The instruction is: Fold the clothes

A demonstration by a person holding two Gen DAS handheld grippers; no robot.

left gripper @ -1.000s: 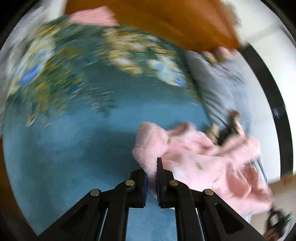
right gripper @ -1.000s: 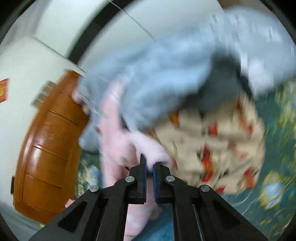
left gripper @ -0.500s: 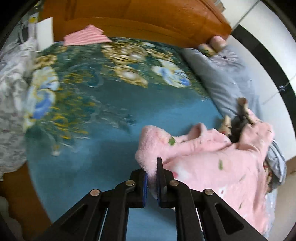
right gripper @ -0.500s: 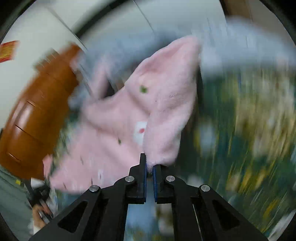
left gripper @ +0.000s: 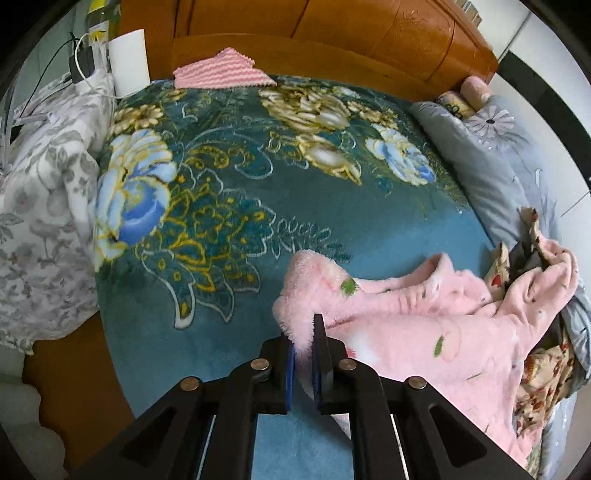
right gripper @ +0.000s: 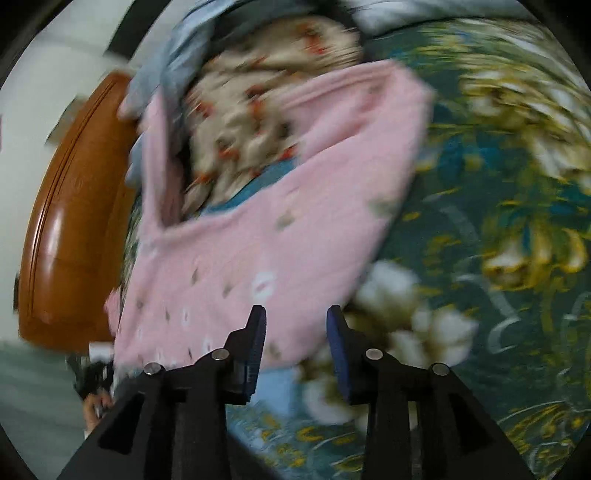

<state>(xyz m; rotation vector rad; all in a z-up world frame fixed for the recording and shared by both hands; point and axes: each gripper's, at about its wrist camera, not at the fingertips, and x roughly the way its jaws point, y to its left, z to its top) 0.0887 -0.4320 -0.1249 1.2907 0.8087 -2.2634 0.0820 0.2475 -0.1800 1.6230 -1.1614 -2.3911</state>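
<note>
A fluffy pink garment (left gripper: pixel 424 325) with small leaf and fruit prints lies spread on the teal flowered bedspread (left gripper: pixel 229 206). My left gripper (left gripper: pixel 302 332) is shut on its near left corner, low over the bed. In the blurred right wrist view the same pink garment (right gripper: pixel 258 240) lies flat ahead. My right gripper (right gripper: pixel 295 325) is open and empty just above its near edge.
A cream garment with red prints (left gripper: pixel 546 384) and a grey quilt (left gripper: pixel 491 162) lie at the bed's right side. A folded pink striped cloth (left gripper: pixel 221 72) sits by the wooden headboard (left gripper: pixel 332 33). A grey floral cover (left gripper: pixel 40 206) lies left.
Both grippers carried the pink garment out over the bed and spread it. The right gripper, shut on it before, has opened and let it go. The left still holds its corner.
</note>
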